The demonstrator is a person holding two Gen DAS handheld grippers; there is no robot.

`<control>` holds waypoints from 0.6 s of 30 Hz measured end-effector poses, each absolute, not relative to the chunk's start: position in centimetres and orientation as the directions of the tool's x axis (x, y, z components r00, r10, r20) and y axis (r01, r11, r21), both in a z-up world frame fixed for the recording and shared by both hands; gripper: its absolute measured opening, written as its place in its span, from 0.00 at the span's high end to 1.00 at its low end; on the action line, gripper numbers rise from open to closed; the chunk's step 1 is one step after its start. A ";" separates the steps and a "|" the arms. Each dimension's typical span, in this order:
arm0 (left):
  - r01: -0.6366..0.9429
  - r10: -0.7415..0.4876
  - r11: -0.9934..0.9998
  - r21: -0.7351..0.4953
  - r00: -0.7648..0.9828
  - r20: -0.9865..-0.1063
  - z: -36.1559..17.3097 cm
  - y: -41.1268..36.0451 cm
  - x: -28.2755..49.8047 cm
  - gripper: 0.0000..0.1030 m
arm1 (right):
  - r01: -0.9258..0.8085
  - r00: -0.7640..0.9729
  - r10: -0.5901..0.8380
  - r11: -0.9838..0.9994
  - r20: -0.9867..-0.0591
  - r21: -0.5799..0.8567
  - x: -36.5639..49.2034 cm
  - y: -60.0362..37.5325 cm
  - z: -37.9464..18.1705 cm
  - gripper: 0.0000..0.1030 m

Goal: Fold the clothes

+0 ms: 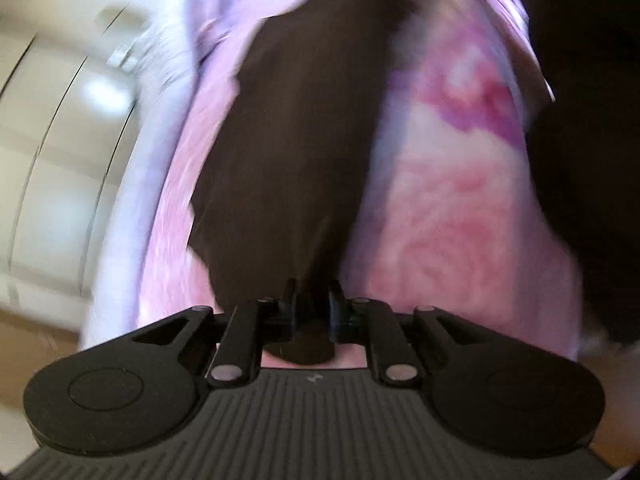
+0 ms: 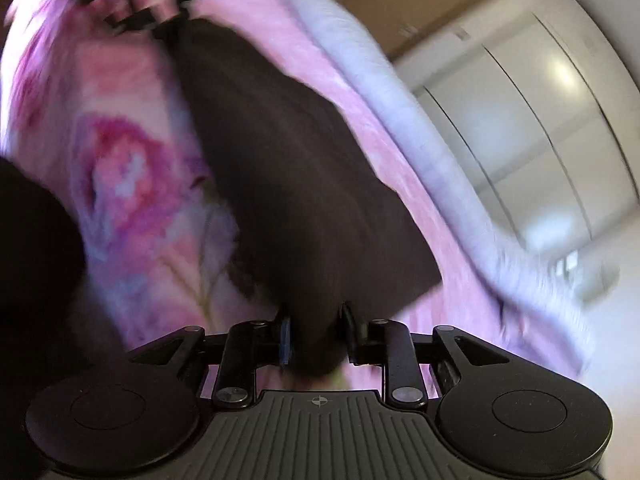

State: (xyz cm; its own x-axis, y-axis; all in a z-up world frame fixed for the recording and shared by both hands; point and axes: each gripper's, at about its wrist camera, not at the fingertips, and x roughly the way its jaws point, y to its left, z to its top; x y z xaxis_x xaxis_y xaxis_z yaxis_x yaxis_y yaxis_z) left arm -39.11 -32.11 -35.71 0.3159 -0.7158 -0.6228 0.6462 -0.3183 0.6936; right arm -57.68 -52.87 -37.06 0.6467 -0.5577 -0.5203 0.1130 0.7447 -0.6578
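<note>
A pink tie-dye blanket (image 1: 460,208) with a pale lavender border covers the surface, white cabinet doors (image 2: 560,128) blurred behind it. A dark brown garment (image 1: 296,152) stretches taut between the two tools above the blanket. The left gripper (image 1: 313,300) pinches one end of it, jaws nearly together. The right gripper (image 2: 316,328) has the other end between its jaws; whether they press it cannot be told.
</note>
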 end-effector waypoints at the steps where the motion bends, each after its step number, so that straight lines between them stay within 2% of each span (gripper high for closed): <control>1: 0.697 -0.715 -0.278 0.661 0.309 -0.627 -34.9 -31.7 -38.8 0.87 | 0.161 0.638 -0.567 0.759 -0.521 -0.630 -58.4 -52.9 -36.5 0.73; 6: 0.834 -0.718 -0.088 0.544 0.325 -0.615 -31.5 -30.4 -37.4 0.86 | 0.370 0.634 -0.602 0.787 -0.486 -0.493 -61.2 -52.0 -33.2 0.68; 9: 0.887 -0.731 -0.041 0.459 0.287 -0.619 -29.9 -30.3 -37.2 0.86 | 0.451 0.662 -0.583 0.812 -0.471 -0.371 -62.1 -50.3 -30.7 0.65; 18: 0.934 -0.760 -0.035 0.355 0.206 -0.617 -29.2 -34.5 -35.2 0.86 | 0.471 0.755 -0.417 0.882 -0.506 -0.024 -58.6 -52.1 -27.7 0.64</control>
State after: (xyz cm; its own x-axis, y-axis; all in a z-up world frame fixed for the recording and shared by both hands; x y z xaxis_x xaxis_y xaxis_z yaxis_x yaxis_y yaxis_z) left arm -35.18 -34.52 -29.21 0.2058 -0.7598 -0.6167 0.9340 -0.0355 0.3554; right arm -58.56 -52.08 -27.67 0.7549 -0.4172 -0.5059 0.4714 0.8816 -0.0237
